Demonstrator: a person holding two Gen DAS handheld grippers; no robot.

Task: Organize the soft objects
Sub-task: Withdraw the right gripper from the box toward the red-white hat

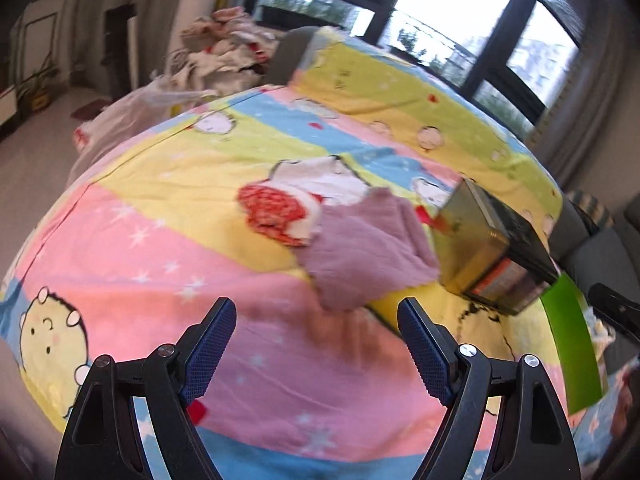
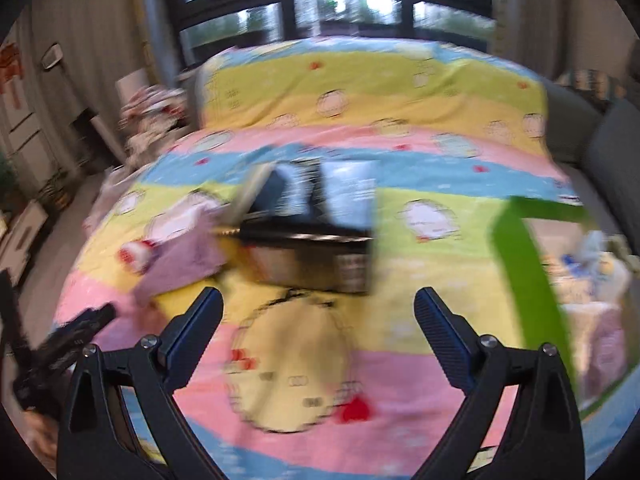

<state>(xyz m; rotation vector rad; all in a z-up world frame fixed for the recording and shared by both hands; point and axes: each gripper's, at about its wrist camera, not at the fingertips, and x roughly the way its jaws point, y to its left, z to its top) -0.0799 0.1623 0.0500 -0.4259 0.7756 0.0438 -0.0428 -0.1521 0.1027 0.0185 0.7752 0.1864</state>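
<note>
A mauve cloth (image 1: pixel 366 250) lies crumpled on the cartoon-print bedspread (image 1: pixel 192 240), over the edge of a white-and-red garment (image 1: pixel 280 208). My left gripper (image 1: pixel 316 334) is open and empty, just short of the cloth. In the blurred right wrist view the cloth (image 2: pixel 184 264) lies left of a dark metallic box (image 2: pixel 312 256). My right gripper (image 2: pixel 318 334) is open and empty above the bedspread (image 2: pixel 420 336), in front of the box. The left gripper's body (image 2: pixel 60 348) shows at the lower left.
The metallic box (image 1: pixel 492 248) sits right of the cloth. A green-rimmed basket (image 2: pixel 524 280) holding soft items stands at the right; its rim also shows in the left wrist view (image 1: pixel 572 340). A heap of clothes (image 1: pixel 228 48) lies beyond the bed's far left corner. Windows are behind.
</note>
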